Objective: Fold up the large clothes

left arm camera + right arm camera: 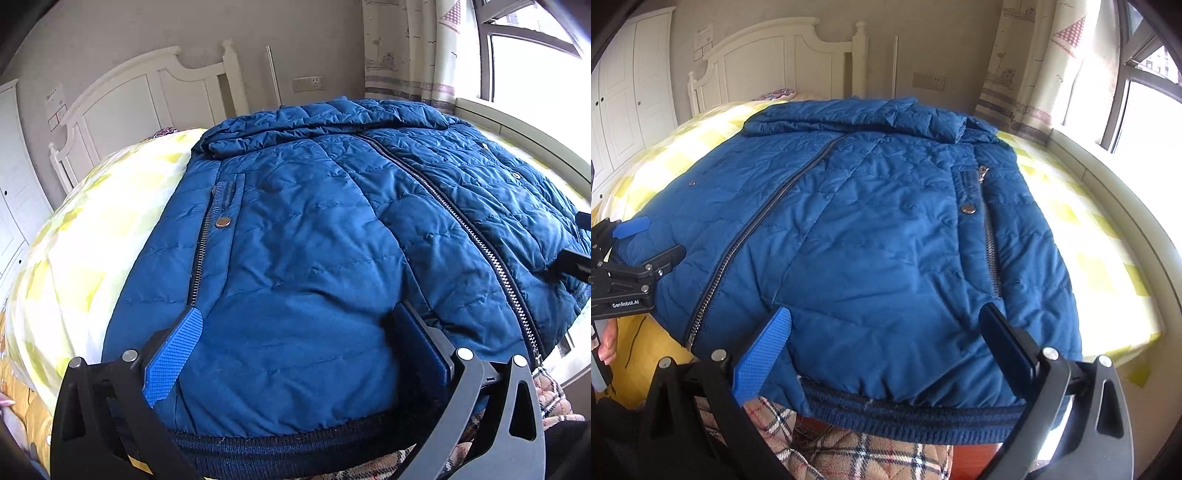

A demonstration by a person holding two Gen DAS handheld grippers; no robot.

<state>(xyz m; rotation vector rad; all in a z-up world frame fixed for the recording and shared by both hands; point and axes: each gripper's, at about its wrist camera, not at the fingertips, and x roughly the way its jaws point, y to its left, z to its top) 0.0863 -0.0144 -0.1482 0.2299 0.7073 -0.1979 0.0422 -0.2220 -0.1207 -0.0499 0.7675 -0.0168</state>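
Note:
A large blue quilted jacket (314, 221) lies face up on the bed, zipped shut, collar toward the headboard and its dark ribbed hem (288, 446) nearest me. My left gripper (295, 325) is open, and its fingers straddle the jacket's left front just above the hem. My right gripper (886, 317) is also open, spread over the jacket (868, 221) on its right front by the hem (908, 417). In the right wrist view the left gripper (646, 243) shows at the left edge, over the jacket's side. Neither gripper holds any cloth.
The bed has a yellow-and-white checked sheet (1082, 236) and a white headboard (783, 62). A white wardrobe (631, 96) stands on the left; a curtain (1034, 74) and window (1145, 110) are on the right. Plaid fabric (849, 454) lies below the hem. A hand (607, 347) holds the left gripper.

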